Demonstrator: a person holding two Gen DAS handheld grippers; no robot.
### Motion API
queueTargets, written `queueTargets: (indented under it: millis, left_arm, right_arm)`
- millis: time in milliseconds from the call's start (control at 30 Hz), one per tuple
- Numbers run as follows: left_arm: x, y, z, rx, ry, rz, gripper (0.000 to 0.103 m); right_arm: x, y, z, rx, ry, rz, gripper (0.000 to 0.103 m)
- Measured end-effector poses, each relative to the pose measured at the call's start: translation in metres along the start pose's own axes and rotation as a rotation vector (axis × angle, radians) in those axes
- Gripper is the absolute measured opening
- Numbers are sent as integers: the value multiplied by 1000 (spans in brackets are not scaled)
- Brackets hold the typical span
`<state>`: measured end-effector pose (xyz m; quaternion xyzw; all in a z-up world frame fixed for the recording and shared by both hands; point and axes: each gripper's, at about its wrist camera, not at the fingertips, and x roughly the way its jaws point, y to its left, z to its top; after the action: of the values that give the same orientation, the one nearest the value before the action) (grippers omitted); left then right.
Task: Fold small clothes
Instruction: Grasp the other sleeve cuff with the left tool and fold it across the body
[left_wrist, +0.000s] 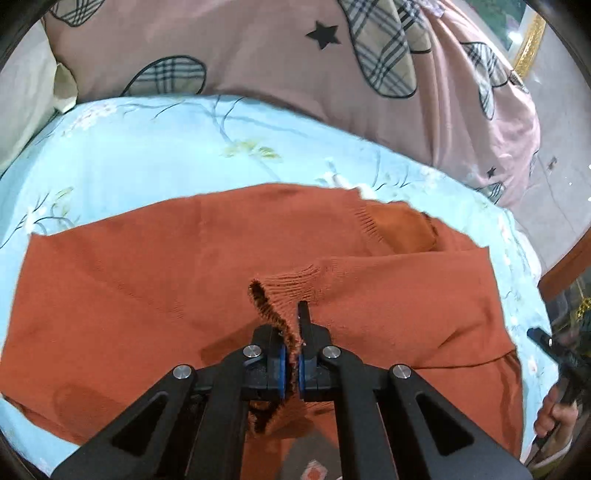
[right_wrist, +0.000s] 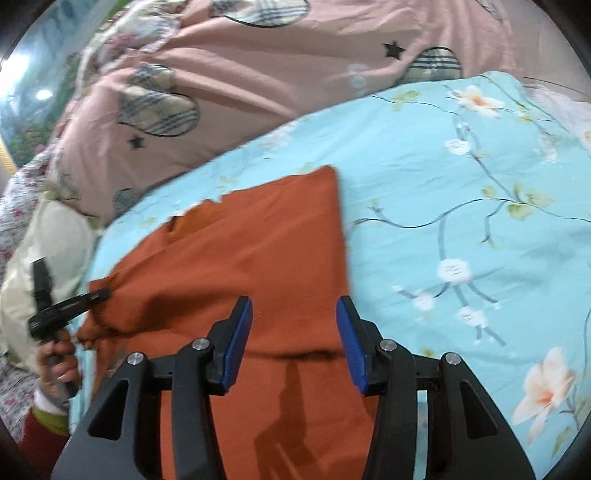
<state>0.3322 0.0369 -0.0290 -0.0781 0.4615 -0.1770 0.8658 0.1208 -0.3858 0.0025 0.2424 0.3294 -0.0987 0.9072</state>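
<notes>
An orange knit sweater (left_wrist: 155, 273) lies spread on a light blue floral sheet (left_wrist: 147, 147). My left gripper (left_wrist: 293, 332) is shut on the ribbed sleeve cuff (left_wrist: 291, 288) and holds it over the sweater's body. In the right wrist view the sweater (right_wrist: 258, 251) lies below my right gripper (right_wrist: 293, 321), which is open and empty just above the cloth. The left gripper (right_wrist: 66, 306) shows at the far left of that view, pinching the sweater's edge. The right gripper (left_wrist: 557, 350) shows at the right edge of the left wrist view.
A pink duvet (left_wrist: 258, 55) with plaid patches and black stars is heaped at the back of the bed. A cream pillow (right_wrist: 40, 266) lies at the left in the right wrist view. The blue sheet (right_wrist: 461, 206) stretches to the sweater's right.
</notes>
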Motion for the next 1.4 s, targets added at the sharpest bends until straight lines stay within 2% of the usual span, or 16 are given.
queueTargets:
  millis: [133, 300, 400, 500, 533, 567, 767, 933, 1033, 1100, 1200, 1267, 1400]
  left_arm:
    - [-2, -4, -5, 37, 6, 33, 2]
    - [-3, 18, -2, -72, 25, -14, 2]
    - [-8, 17, 5, -65, 11, 4, 2]
    - [-4, 12, 6, -30, 42, 22, 3]
    - [-1, 9, 7, -17, 54, 32, 3]
    - [1, 7, 6, -10, 62, 34, 3]
    - [11, -2, 0, 0, 107, 11, 5]
    - [6, -4, -3, 20, 117, 62, 11]
    - [-14, -3, -13, 44, 93, 67, 24]
    - [-28, -5, -26, 74, 81, 84, 29]
    - [-48, -13, -54, 144, 73, 88, 37]
    - [-51, -18, -69, 182, 76, 103, 44]
    - [-43, -22, -86, 235, 79, 172, 44]
  right_arm:
    - [24, -8, 10, 20, 35, -25, 49]
    - [58, -17, 25, 46, 105, -31, 49]
    - [69, -20, 27, 44, 128, -39, 49]
    - [81, -19, 23, 32, 160, -27, 49]
    - [83, -17, 20, 23, 166, -20, 46]
    - [84, -15, 19, 15, 165, -18, 13]
    - [76, -39, 30, 82, 134, -66, 10]
    - [60, -39, 31, 86, 113, -121, 10]
    - [37, -21, 23, 62, 85, -39, 13]
    - [23, 0, 10, 16, 90, 2, 20]
    - [14, 27, -13, -32, 111, 69, 40]
    - [12, 43, -31, -53, 136, 104, 41]
    - [19, 67, -60, -71, 204, 174, 41]
